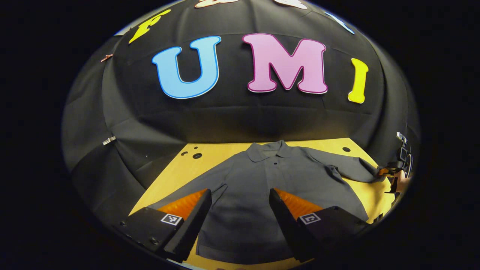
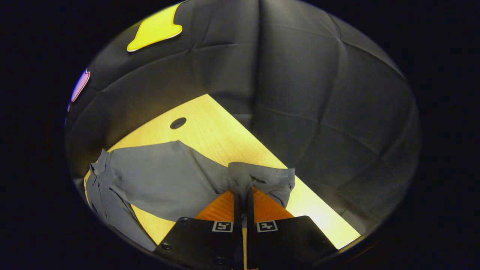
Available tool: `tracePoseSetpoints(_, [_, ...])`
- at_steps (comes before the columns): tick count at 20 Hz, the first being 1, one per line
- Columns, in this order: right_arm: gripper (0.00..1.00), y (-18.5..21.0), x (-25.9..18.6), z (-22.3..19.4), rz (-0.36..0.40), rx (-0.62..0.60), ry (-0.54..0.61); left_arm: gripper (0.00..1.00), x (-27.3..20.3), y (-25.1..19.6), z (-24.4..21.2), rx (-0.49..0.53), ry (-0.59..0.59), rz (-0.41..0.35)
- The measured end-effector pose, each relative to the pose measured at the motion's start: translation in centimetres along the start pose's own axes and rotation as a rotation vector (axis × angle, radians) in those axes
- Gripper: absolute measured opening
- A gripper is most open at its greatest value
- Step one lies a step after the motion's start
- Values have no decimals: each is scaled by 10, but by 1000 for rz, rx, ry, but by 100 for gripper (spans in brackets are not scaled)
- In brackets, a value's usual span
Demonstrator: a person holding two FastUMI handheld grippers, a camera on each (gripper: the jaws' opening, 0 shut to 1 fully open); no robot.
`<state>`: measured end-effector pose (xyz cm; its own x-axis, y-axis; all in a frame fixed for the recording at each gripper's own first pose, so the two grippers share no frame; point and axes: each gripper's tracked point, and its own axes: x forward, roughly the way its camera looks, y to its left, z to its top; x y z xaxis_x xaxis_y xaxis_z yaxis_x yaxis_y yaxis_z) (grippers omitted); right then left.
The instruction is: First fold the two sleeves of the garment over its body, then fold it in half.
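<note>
A grey collared shirt (image 1: 262, 183) lies flat on the yellow wooden table (image 1: 221, 152), collar toward the back wall, both sleeves spread out. My left gripper (image 1: 240, 204) hovers open above the shirt's lower body, holding nothing. In the right gripper view my right gripper (image 2: 243, 195) is shut on the cuff end of the right sleeve (image 2: 165, 176), the cloth bunched and lifted a little at the fingertips. In the left gripper view the right gripper (image 1: 392, 174) and a hand appear far right at that sleeve's cuff.
Black cloth walls close the table at the back and sides. The tabletop has round holes, several near the back left (image 1: 197, 155) and one at the back right (image 2: 178, 123). The table's right edge (image 2: 318, 210) runs just beside the held cuff.
</note>
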<state>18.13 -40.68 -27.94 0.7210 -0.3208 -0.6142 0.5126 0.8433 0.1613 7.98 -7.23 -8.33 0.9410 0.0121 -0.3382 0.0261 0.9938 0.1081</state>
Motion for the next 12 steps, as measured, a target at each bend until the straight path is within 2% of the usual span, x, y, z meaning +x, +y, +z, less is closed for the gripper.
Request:
tracePoseSetpoints(3, [8, 15, -27, 13, 2, -38, -15, 98, -5, 5, -3, -35, -8, 11])
tracePoseSetpoints(6, [8, 46, -50, 35, 34, -71, -63, 97, -10, 9, -8, -61, -14, 17])
tracePoseSetpoints(9, [8, 77, -90, 54, 92, -172, -119, 98, -12, 11, -15, -76, -22, 12])
tracePoseSetpoints(12, [8, 114, -115, 64, 162, -231, -118, 98, -17, 22, -25, -114, -16, 32])
